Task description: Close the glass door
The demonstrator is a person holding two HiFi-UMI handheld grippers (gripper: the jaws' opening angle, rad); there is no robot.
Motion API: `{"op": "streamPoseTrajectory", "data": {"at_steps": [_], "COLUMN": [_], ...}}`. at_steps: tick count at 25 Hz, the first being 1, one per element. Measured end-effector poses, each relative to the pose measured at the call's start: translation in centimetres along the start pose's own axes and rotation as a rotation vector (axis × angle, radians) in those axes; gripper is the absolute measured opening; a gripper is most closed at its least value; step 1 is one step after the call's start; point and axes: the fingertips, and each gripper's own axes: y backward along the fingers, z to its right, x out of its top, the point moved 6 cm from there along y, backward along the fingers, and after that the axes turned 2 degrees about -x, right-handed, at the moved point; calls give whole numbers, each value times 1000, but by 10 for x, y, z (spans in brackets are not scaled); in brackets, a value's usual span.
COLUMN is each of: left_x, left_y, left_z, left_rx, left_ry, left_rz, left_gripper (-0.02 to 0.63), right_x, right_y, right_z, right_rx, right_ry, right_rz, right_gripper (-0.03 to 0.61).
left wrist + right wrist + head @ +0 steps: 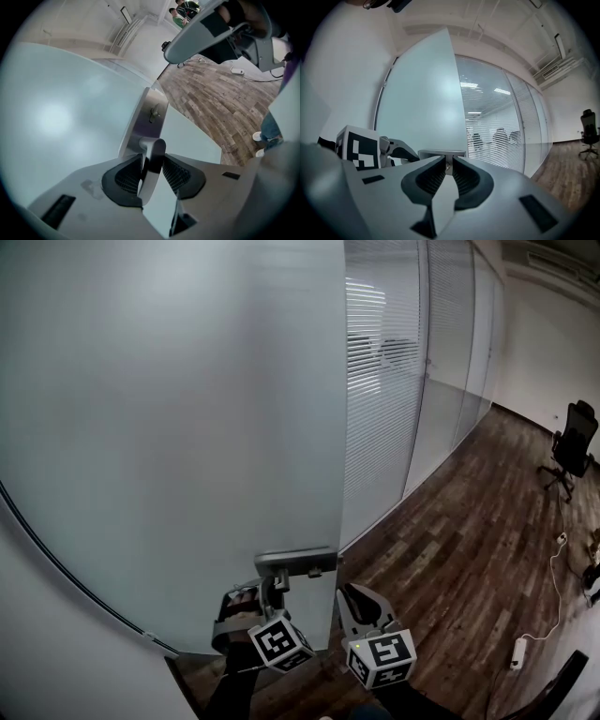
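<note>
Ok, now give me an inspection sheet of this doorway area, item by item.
Surface: wooden floor, dark planks.
Job's things: frosted glass door stands open; lever handle near its free edge.
Clutter: nothing seen.
Grippers: left tool has the handle between its pads, pressing unclear; right tool slightly open, empty, beside the door edge.
Cables: white cable and power strip on the floor.
Surroundings: glass partition with blinds; black office chair by the far wall.
</note>
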Motion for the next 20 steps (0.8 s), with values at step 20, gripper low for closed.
{"op": "streamPoseTrajectory", "data": {"at_steps": [20], "left_x": [13], "left_y": [-131], "left_z": [-70], "left_rx": [47], "left_ry": [60], "left_rz": [-97], "left_gripper": [123], "right_x": [11], "right_y": [-145], "right_z": [81], "right_rx": [163], "right_ry": [-14], "right_rz": [17], "right_gripper": [40]}}
